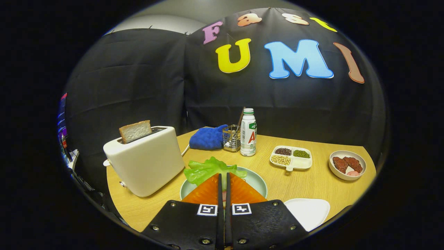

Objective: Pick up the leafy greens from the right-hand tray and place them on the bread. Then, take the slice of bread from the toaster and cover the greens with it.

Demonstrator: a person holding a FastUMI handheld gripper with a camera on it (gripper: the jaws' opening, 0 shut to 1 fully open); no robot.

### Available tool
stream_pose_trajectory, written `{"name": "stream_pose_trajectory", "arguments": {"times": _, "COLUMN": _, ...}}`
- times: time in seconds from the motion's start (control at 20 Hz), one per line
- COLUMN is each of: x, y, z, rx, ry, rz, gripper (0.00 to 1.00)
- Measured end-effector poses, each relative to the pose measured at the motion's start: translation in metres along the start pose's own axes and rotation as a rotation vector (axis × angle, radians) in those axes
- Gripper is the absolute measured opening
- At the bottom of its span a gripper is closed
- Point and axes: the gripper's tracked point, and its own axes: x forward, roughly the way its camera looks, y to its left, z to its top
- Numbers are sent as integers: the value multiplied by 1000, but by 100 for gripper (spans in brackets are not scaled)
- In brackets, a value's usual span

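Note:
My gripper (223, 174) is shut, its fingers nearly touching, with the light green leafy greens (207, 169) pinched at the tips and spreading to the left. Greens and fingers hang over a round grey-green plate (257, 182); my fingers hide most of what lies on it, and a bit of pink shows through the gap between them. To the right of my fingers sits a white tray (308, 211) with nothing on it. Left of the plate stands a white toaster (145, 163) with a slice of bread (135, 131) sticking up out of its slot.
At the back of the wooden table (312, 180) are a blue cloth (208, 137), a metal holder (231, 138) and a white bottle (248, 132). A divided dish of beans (291, 158) and a bowl of meat (347, 165) sit to the right.

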Motion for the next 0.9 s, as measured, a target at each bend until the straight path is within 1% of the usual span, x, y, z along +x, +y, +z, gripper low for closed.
{"name": "stream_pose_trajectory", "arguments": {"times": 0.35, "x": 8, "y": -2, "z": -15, "rx": -11, "ry": 32, "rz": -22, "gripper": 1}}
{"name": "stream_pose_trajectory", "arguments": {"times": 0.55, "x": 9, "y": -5, "z": -36, "rx": -10, "ry": 74, "rz": -45, "gripper": 1}}
{"name": "stream_pose_trajectory", "arguments": {"times": 0.6, "x": 10, "y": -5, "z": -37, "rx": -6, "ry": 73, "rz": -43, "gripper": 5}}
{"name": "stream_pose_trajectory", "arguments": {"times": 0.65, "x": 8, "y": -10, "z": -37, "rx": -6, "ry": 67, "rz": -67, "gripper": 11}}
{"name": "stream_pose_trajectory", "arguments": {"times": 0.7, "x": 5, "y": -9, "z": -34, "rx": -3, "ry": 52, "rz": -65, "gripper": 22}}
{"name": "stream_pose_trajectory", "arguments": {"times": 0.8, "x": -6, "y": -17, "z": -19, "rx": 10, "ry": -14, "rz": -114, "gripper": 43}}
{"name": "stream_pose_trajectory", "arguments": {"times": 0.9, "x": -19, "y": -8, "z": -4, "rx": 14, "ry": -71, "rz": -121, "gripper": 51}}
